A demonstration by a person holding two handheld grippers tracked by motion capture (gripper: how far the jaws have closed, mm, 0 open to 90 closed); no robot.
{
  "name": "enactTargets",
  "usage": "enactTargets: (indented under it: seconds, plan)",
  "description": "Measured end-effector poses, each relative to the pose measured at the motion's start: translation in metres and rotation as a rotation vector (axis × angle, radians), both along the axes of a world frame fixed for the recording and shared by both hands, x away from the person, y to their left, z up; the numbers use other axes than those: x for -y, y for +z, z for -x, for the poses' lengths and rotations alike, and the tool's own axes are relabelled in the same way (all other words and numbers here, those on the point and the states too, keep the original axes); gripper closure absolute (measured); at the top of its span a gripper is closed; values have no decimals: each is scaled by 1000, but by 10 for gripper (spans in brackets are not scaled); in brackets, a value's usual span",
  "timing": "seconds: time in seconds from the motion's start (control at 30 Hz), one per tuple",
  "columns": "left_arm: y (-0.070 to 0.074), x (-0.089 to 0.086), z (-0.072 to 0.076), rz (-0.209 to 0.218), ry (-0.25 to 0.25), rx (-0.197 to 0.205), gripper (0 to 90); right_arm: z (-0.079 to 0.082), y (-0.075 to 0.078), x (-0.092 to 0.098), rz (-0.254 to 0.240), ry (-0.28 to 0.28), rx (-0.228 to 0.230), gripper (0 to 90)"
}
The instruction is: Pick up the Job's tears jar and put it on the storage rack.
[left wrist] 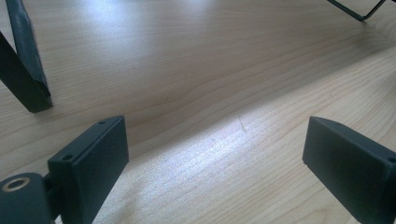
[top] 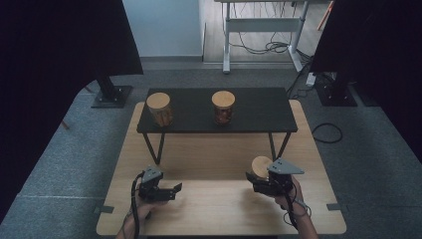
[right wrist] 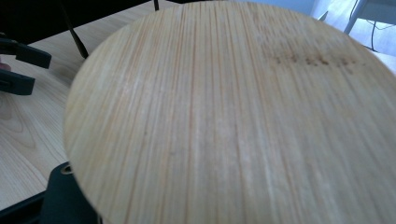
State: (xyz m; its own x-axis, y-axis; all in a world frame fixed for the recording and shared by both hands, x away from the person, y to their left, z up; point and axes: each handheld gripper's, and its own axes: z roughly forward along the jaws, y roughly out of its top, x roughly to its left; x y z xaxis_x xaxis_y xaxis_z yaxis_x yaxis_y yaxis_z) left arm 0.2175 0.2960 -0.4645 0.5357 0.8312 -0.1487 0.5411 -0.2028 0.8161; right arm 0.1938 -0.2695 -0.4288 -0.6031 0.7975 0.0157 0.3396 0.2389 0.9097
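The wooden lid hides the right tool's jaws.

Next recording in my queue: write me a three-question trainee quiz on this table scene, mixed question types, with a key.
1. True or false: the left gripper holds a jar.
2. Multiple choice: how many jars stand on the black shelf? A) one B) two C) three
3. Fill in: the right gripper is shut on a jar with a round ______ lid.

Key
1. False. Its jaws stand open over the bare wooden table, with nothing between them.
2. B. Two lidded jars, one near the shelf's left end and one around its middle.
3. Wooden. The lid shows beside the gripper in the high view.
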Motion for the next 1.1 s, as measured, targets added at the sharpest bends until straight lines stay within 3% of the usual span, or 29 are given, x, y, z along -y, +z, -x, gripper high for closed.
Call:
enactTargets:
  seconds: [0.27,1.1]
  plan:
    - [0,0,0,-3,-7,1,63,-4,-1,2,-6,-4,-8,246]
    - [0,2,0,-6,-6,-1,63,-7,19,3,3,17,16,246]
